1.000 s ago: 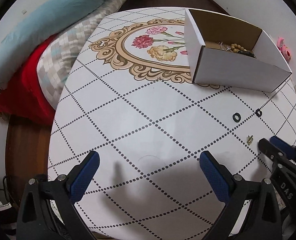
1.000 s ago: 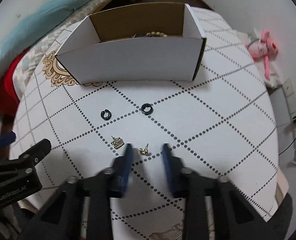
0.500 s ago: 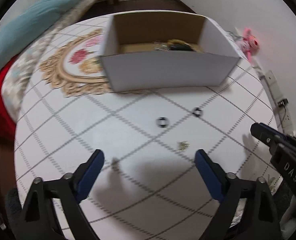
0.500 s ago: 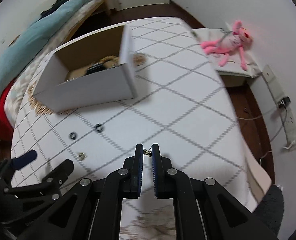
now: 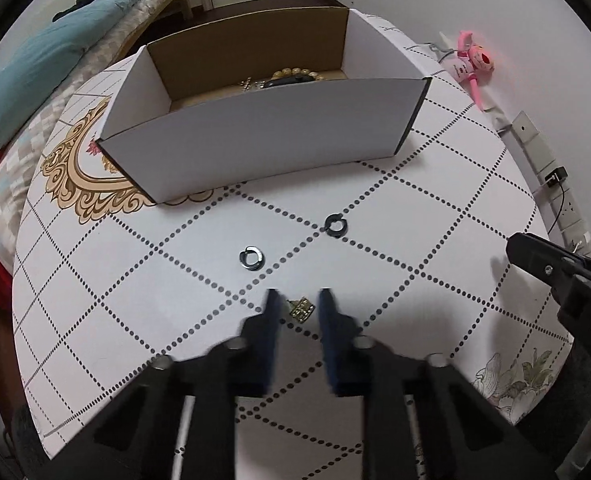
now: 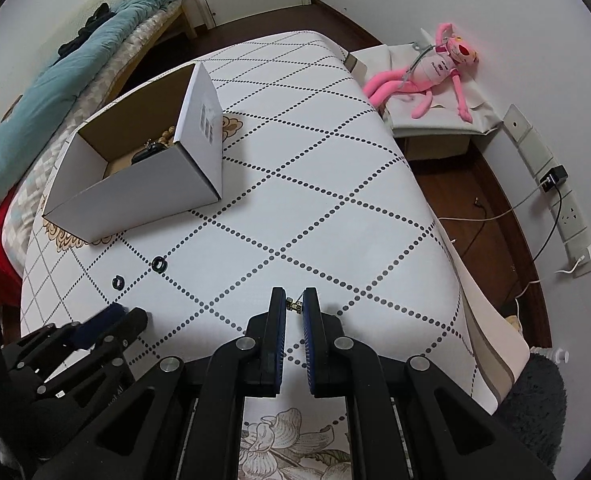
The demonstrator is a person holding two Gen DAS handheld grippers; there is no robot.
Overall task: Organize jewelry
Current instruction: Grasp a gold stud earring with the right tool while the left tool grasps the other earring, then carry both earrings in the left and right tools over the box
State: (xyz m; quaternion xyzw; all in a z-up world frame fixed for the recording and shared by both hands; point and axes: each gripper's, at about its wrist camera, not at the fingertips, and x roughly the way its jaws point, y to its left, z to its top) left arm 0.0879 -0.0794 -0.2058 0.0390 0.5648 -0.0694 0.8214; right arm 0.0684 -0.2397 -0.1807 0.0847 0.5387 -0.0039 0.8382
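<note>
A white cardboard box [image 5: 263,148] stands on the patterned table and holds beads and other jewelry [image 5: 291,78]. Two black rings [image 5: 250,257] [image 5: 336,225] lie in front of it. A square gold earring [image 5: 302,309] lies between the fingertips of my left gripper [image 5: 298,307], whose jaws are narrowed around it with small gaps. My right gripper [image 6: 294,305] is shut on a small gold stud earring [image 6: 293,305] and holds it above the table. The box [image 6: 143,196] and both rings [image 6: 159,265] [image 6: 117,282] also show in the right wrist view.
A bed with a teal quilt [image 5: 35,60] lies left of the table. A pink plush toy [image 6: 435,68] lies on a low stand at the right. Wall sockets and cables [image 6: 555,184] are at the far right. The table edge [image 6: 447,264] drops off to the right.
My left gripper swung toward the box and narrowed around the square gold earring. My right gripper shut on the gold stud and lifted it off the table.
</note>
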